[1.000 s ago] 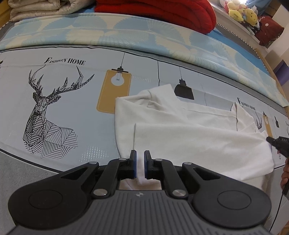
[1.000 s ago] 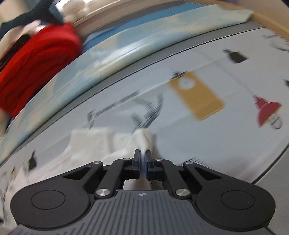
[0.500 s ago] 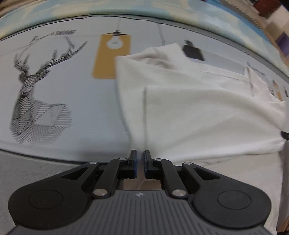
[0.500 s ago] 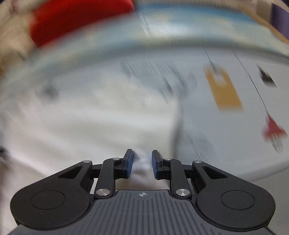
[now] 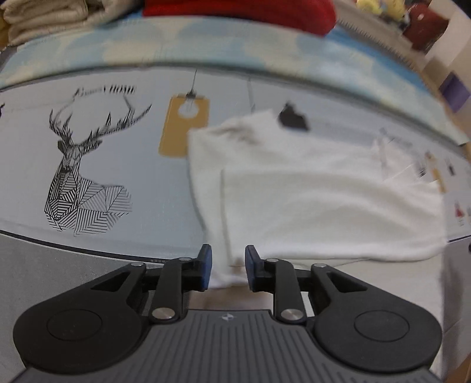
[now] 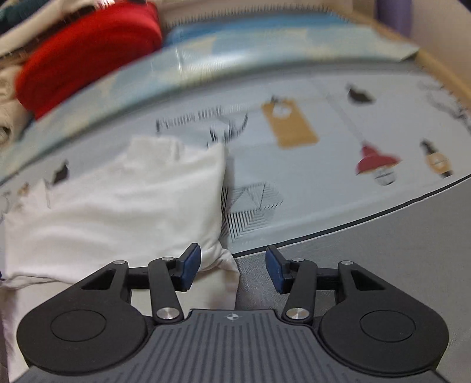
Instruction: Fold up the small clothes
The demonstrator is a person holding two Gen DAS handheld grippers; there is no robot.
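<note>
Both hand-held grippers are seen with jaws opening. Between the blue pads of the left hand-held gripper [image 5: 226, 266] a corner of the folded white cotton garment [image 5: 323, 200] is seen, unpressed. The right hand-held gripper [image 6: 233, 269] is spread wider, the garment's bunched corner lying just inside its left pad. The garment is spread on the pale printed bedsheet [image 5: 117, 147] with a deer drawing. Its far edges are blurred; a red folded blanket [image 6: 88, 50] is cut off above.

A bedroom — printed bedsheet [image 5: 123, 165], folded blankets [image 5: 44, 17], plush toys [image 5: 379, 7].
</note>
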